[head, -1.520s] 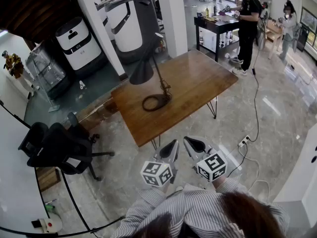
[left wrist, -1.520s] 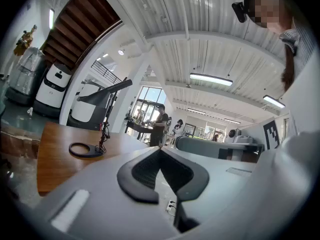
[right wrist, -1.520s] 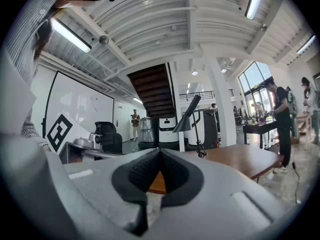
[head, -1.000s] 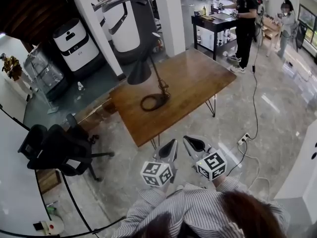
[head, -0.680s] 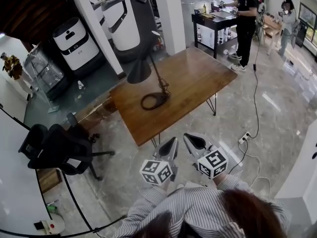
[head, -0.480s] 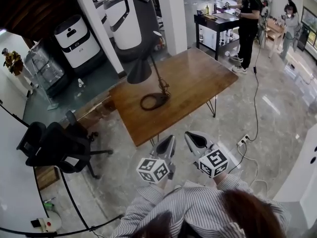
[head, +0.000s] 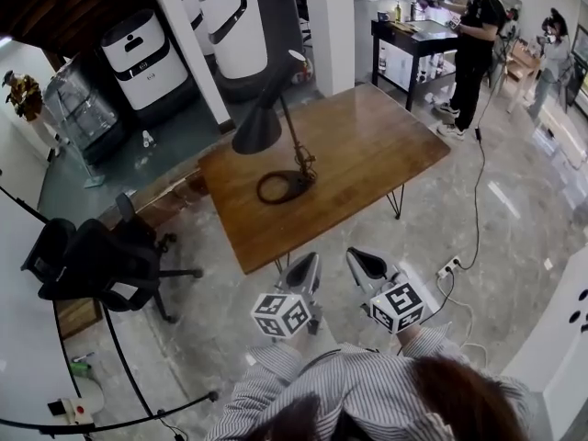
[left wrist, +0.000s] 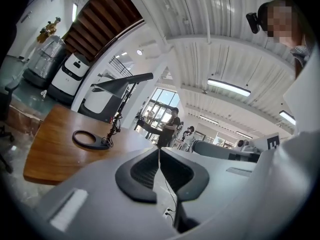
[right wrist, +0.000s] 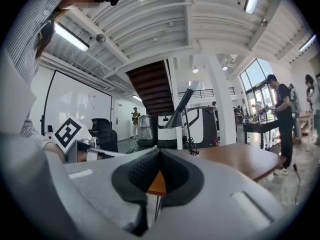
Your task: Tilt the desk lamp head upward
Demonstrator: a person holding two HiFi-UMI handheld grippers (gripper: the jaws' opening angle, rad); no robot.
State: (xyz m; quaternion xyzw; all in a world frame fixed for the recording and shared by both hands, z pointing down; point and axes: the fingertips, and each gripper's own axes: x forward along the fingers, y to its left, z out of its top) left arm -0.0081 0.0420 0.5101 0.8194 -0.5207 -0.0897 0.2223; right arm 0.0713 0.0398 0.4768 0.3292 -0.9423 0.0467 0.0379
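— What is shown by the head view?

— The left gripper [head: 303,270] and the right gripper [head: 360,265] are held side by side over the floor, and both are pointed at the near edge of the wooden table [head: 367,154]. The desk lamp [head: 296,118] is stood on that table, ahead of both grippers and well apart from them. Its ring base [head: 280,187] is laid on the side nearer the grippers. The lamp head [head: 257,132] is hung farther off and to the left, with its opening turned downward.

— And by the left gripper view?

— The jaws are seen pressed together, and nothing is caught between them. The ring base is found ahead of the tips and to their left, flat on the table top. The lamp is not touched.

— What is added by the right gripper view?

— Here too the jaws are closed tip against tip, and nothing is held. The lamp head is seen beyond the tips, above them and slightly to the right, tilted down. The table is spread out behind the jaws and to their right. An office chair [right wrist: 102,131] is placed off to the left, well apart.
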